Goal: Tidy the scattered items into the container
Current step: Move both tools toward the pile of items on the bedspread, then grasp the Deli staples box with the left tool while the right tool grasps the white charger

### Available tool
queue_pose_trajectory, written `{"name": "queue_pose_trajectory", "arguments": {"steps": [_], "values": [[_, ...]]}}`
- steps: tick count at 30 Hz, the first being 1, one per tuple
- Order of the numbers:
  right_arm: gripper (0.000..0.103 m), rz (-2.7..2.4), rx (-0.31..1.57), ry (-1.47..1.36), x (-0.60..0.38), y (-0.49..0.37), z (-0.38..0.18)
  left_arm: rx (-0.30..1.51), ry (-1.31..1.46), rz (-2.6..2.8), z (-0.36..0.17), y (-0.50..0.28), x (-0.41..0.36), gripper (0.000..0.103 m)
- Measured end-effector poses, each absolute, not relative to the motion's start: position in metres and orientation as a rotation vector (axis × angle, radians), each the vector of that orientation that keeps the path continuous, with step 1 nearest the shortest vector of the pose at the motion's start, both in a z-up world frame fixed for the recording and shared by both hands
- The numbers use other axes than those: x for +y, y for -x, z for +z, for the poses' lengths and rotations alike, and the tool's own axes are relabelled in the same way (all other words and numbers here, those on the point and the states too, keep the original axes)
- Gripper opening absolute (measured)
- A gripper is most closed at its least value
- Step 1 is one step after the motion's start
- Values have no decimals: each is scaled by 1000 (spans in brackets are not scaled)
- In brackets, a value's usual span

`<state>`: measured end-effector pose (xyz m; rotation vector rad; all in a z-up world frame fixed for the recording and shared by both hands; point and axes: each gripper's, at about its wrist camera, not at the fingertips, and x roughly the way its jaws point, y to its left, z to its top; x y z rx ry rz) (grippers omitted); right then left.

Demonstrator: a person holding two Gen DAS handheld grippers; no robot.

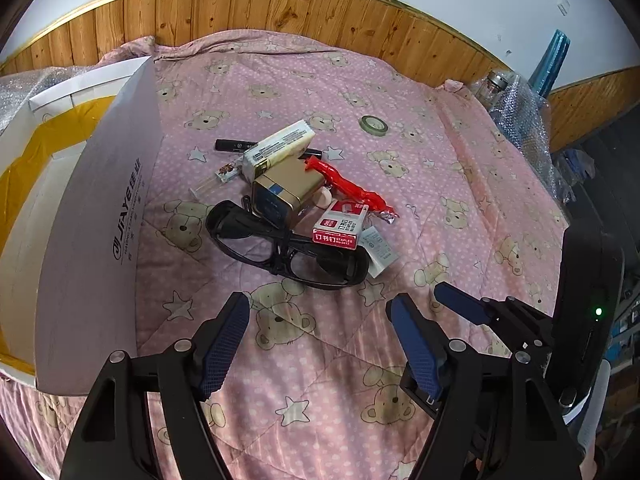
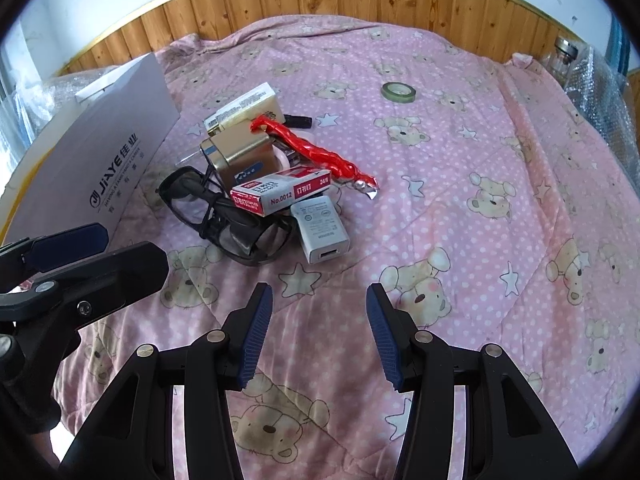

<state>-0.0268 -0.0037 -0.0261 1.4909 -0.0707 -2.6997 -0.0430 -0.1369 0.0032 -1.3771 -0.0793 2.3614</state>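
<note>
Your scattered pile, black glasses (image 1: 280, 248) nearest, red staple box (image 1: 339, 226) and gold tin (image 1: 286, 192) behind, lies mid-bed on the pink quilt (image 1: 320, 360) just right of the open white box (image 1: 96, 216), while both your left gripper (image 1: 318, 340) and right gripper (image 2: 318, 332) hover near it, fingers wide and empty.

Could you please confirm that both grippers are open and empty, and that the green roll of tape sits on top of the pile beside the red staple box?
Not quite. The green roll of tape lies alone on the pink bear-print quilt, well apart from the pile with the red staple box, as the right wrist view shows. The left gripper and right gripper are indeed open and empty.
</note>
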Motion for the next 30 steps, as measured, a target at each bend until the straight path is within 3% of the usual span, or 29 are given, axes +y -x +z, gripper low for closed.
{"name": "queue_pose_trajectory", "arguments": {"steps": [12,20,23,30], "values": [[52,-2645,-124,-1526,3,58,-38,-65,1436,2381,-13,87,-138,74],[54,-2552,-321,-1531,16,94,-56,-44,1448,2372,-30,129,-127,74],[47,-2560,-370,-1528,27,97,-57,-30,1492,2408,-40,143,-129,74],[46,-2613,-442,-1544,48,95,-51,-194,1546,2503,-46,144,-168,74]]}}
